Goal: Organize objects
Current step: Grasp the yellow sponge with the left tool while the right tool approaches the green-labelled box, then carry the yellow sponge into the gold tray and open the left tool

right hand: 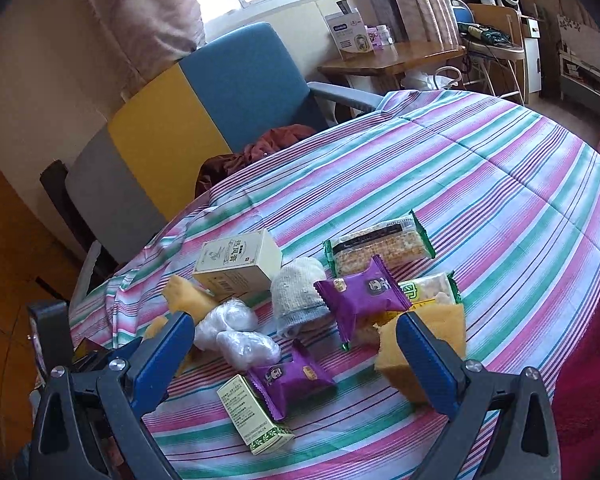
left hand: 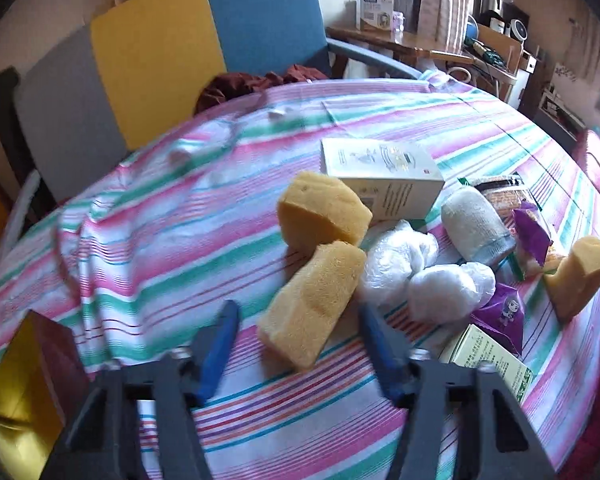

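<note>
On the striped tablecloth [left hand: 180, 216] lies a cluster of objects. Two yellow sponges [left hand: 312, 300] [left hand: 324, 210] lie just ahead of my left gripper [left hand: 298, 310], which is open and empty with the nearer sponge between its blue fingers. A third sponge [right hand: 424, 344] sits beside the right finger of my right gripper [right hand: 292, 324], which is open and empty. Between its fingers lie purple snack packets [right hand: 360, 292] [right hand: 292, 380], white plastic bundles [right hand: 236, 332], a rolled white cloth [right hand: 300, 292], a cream box [right hand: 240, 264] and a small green box [right hand: 252, 416].
Green cracker packets [right hand: 380, 246] lie behind the cluster. A gold and brown box [left hand: 28, 380] stands at the left near my left gripper. A blue, yellow and grey chair [right hand: 204, 92] with a dark red cloth [right hand: 260, 148] stands behind the table. A wooden desk [right hand: 392, 56] is at the back.
</note>
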The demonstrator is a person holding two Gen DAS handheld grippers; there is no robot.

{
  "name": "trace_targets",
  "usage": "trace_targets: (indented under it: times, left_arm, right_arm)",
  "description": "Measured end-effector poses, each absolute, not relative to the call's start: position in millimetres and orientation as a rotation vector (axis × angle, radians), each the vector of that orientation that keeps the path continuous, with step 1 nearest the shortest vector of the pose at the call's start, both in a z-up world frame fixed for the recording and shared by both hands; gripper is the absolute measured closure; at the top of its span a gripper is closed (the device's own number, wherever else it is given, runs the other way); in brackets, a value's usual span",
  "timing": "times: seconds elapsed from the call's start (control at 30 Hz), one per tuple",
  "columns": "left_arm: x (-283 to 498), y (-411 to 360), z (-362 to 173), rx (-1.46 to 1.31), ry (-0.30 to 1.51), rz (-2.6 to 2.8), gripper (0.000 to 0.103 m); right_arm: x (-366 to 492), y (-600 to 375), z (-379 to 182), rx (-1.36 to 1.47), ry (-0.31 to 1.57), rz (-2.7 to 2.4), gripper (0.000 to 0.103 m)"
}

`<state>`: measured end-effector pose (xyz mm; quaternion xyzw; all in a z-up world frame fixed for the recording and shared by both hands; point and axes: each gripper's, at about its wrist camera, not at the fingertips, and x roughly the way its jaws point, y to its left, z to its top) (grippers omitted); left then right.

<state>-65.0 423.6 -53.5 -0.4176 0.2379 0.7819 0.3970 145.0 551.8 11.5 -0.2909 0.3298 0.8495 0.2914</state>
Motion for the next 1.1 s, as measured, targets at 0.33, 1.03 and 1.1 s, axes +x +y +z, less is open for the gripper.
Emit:
trace_targets:
  times: [0.33,1.03,1.1]
  left_arm:
    - [-42,375,-28,-1.069,0.434,1.978,0.065]
    - [-26,219,14,-1.089,0.184,2.143,0.065]
    - [-34,196,14,-1.107,0.16,2.186,0.065]
  right_arm:
    - [119,532,3,-0.946,0.832,2.376,0.017]
    - [64,472,-50,-1.529,0.424,2.357,0.073]
    - [62,469,-52,-1.545,0.388,2.345,0.073]
